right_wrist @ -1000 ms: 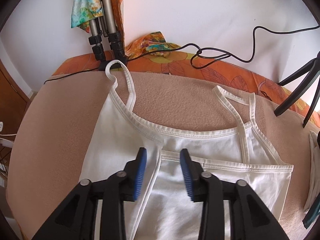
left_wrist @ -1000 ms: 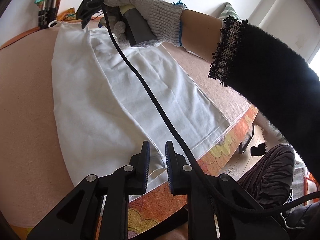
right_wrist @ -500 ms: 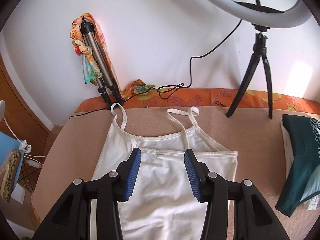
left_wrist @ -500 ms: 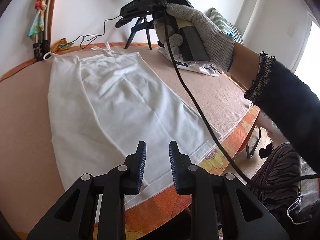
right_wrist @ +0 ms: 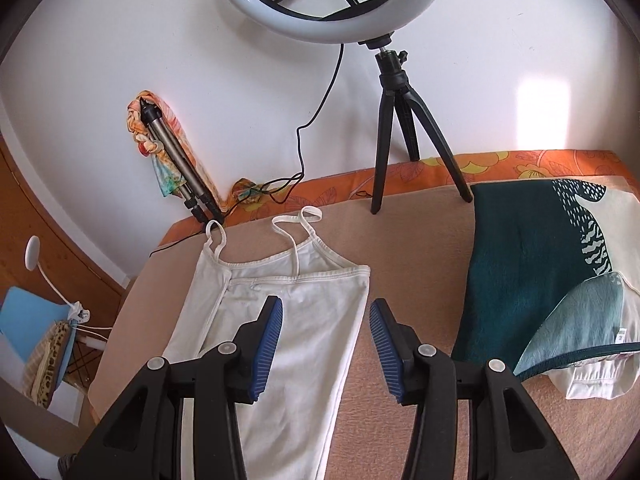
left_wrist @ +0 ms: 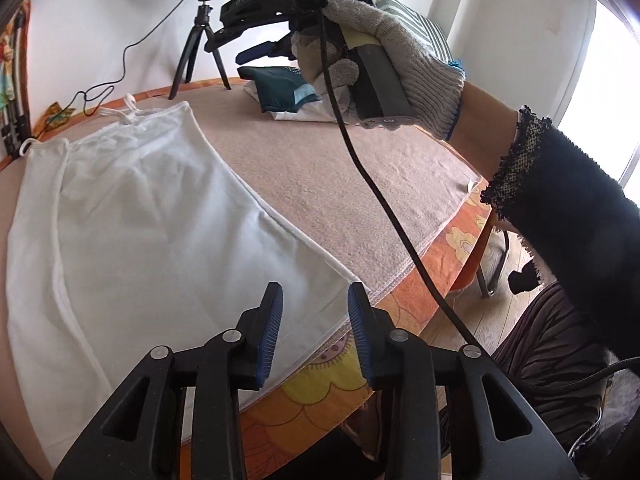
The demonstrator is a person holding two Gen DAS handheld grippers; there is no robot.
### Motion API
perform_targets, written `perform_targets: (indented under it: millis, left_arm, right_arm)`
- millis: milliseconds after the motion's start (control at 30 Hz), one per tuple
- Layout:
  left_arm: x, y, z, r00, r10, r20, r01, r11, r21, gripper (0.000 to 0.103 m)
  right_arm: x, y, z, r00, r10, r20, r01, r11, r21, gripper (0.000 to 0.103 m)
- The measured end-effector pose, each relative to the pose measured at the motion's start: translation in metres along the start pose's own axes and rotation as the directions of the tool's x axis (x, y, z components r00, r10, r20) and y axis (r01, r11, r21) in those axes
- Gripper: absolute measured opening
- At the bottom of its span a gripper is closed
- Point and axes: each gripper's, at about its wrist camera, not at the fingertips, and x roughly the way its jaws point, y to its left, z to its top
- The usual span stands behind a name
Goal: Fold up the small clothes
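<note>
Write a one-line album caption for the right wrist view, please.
Open right gripper hovers above a white camisole laid flat on the tan blanket, folded clothes and a ring light nearby.

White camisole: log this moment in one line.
white camisole flat, one side folded | left gripper open | right gripper open, above

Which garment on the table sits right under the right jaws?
The white strappy camisole, spread flat with one side folded in. The dark green patterned garment lies apart, further right, stacked on a cream piece. The right gripper hangs open over the camisole's right edge.

camisole [right_wrist: 280, 332] hem cut off, label [right_wrist: 620, 334] illegible
</note>
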Motion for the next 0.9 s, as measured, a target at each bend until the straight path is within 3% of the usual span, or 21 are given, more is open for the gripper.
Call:
perform_targets:
  millis: [67, 133, 233, 433, 533, 633, 767, 900]
  left_arm:
    - [0.009, -0.012, 0.001, 1.000, 0.003, -0.012, -0.002, 1.000, 0.031, 0.039]
    - [0.016, -0.022, 0.002, 1.000, 0.011, -0.027, -0.009, 0.998, 0.067, 0.039]
    - [0.027, -0.031, 0.001, 0.997, 0.057, -0.049, -0.051, 0.992, 0.111, 0.040]
    - [0.044, -0.033, -0.001, 0.992, 0.082, -0.097, -0.068, 0.988, 0.136, 0.040]
    - [0.047, -0.041, -0.004, 0.987, 0.137, -0.081, -0.120, 0.976, 0.183, 0.040]
    - [0.047, -0.039, -0.004, 0.988, 0.143, -0.060, -0.132, 0.978, 0.162, 0.039]
    - [0.043, -0.027, -0.003, 0.996, 0.081, -0.032, -0.079, 0.994, 0.077, 0.010]
    - [0.038, -0.021, -0.003, 0.999, 0.050, -0.011, -0.049, 0.998, 0.025, 0.005]
  right_arm:
    - [0.012, -0.010, 0.002, 0.999, -0.023, -0.033, 0.023, 1.000, 0.018, 0.049]
    - [0.021, -0.022, 0.001, 0.999, 0.023, -0.049, -0.021, 0.999, 0.051, 0.050]
    - [0.034, -0.031, 0.000, 0.997, -0.005, -0.076, 0.008, 0.999, 0.035, 0.052]
    - [0.054, -0.049, 0.001, 0.996, -0.008, -0.093, 0.013, 0.999, 0.043, 0.054]
    - [0.065, -0.052, 0.002, 0.994, -0.018, -0.106, 0.022, 0.999, 0.041, 0.053]
    - [0.074, -0.050, 0.005, 0.994, -0.010, -0.112, 0.014, 0.999, 0.038, 0.053]
    - [0.093, -0.045, 0.004, 0.990, -0.002, -0.139, 0.006, 0.999, 0.033, 0.053]
    - [0.115, -0.041, 0.005, 0.986, -0.001, -0.164, 0.006, 0.999, 0.035, 0.048]
